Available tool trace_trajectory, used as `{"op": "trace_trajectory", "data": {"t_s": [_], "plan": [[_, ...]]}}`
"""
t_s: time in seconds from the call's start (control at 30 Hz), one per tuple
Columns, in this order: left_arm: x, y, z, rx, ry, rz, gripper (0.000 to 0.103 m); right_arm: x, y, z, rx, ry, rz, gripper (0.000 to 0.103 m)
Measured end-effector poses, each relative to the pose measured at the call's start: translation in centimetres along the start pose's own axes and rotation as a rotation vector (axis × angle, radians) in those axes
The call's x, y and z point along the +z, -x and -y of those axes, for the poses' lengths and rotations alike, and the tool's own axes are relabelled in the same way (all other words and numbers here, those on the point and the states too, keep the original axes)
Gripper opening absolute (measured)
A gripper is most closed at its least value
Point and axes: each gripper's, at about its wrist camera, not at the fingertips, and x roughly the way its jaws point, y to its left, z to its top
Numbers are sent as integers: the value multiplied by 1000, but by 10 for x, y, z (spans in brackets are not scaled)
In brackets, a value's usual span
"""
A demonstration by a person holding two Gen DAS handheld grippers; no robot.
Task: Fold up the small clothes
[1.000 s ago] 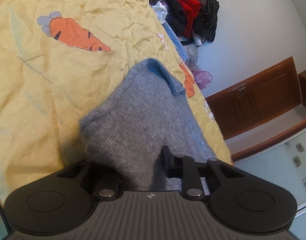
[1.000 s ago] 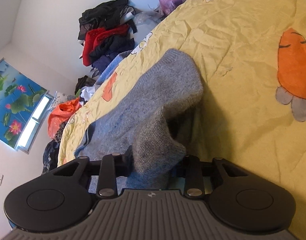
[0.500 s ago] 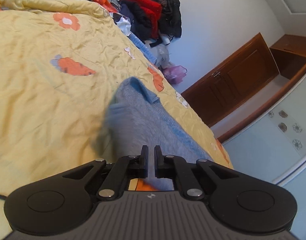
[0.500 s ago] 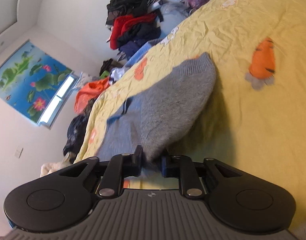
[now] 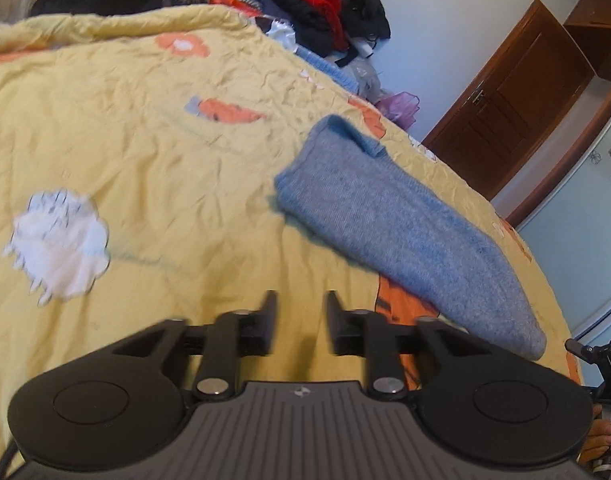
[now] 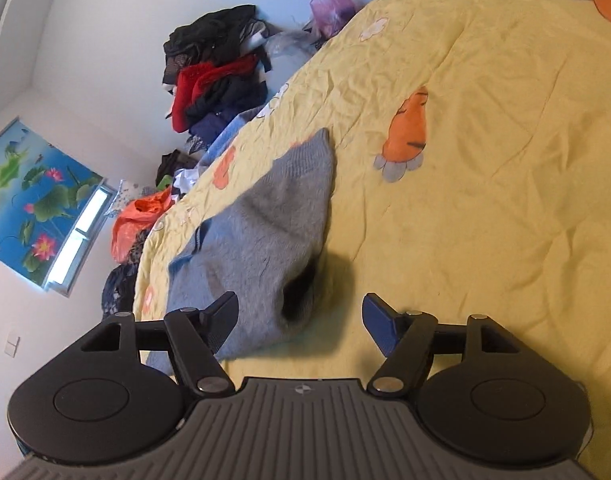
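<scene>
On the yellow quilt (image 5: 153, 168) lies the grey-blue knitted sweater (image 5: 389, 224), doubled over into a long, narrow bundle that runs close to the bed's edge. From my right wrist view the same sweater (image 6: 265, 240) shows a dark open end, a cuff or hem I cannot tell which, gaping toward me, and one corner sticks up loosely, so the fold looks rough rather than square.

My left tool (image 5: 300, 322) is empty, jaws parted a little, hovering over bare quilt just beside the sweater and not touching it. My right tool (image 6: 301, 320) is empty too, jaws spread wide, with the near end of the sweater lying between and just ahead of them.

I judge the lengthwise fold as done and released. What seems left is at least one more fold across the length to make it compact, plus tidying that gaping end.

Beyond the bed a pile of clothes (image 6: 217, 84) sits heaped against the wall, possibly more to fold.
</scene>
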Motion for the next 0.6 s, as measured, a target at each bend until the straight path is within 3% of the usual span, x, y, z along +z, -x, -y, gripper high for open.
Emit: {"op": "trace_trajectory", "data": {"t_s": [0.07, 0.13, 0.37, 0.47, 0.53, 0.57, 0.6], "plan": [[9, -1, 4, -3, -1, 64, 82, 1, -6, 0, -12, 23, -15, 73], [20, -6, 10, -7, -36, 131, 83, -2, -16, -2, -21, 39, -44, 73], [56, -55, 19, 10, -119, 111, 83, -10, -42, -20, -6, 111, -96, 73], [64, -77, 23, 32, -158, 69, 81, -9, -51, -27, -14, 147, -109, 73], [64, -85, 26, 22, -190, 59, 64, -10, -56, -32, -17, 184, -106, 72], [64, -88, 28, 28, -212, 55, 43, -10, -58, -35, -11, 210, -107, 64], [65, -92, 29, 45, -224, 45, 23, -11, -60, -38, -10, 239, -110, 47]]}}
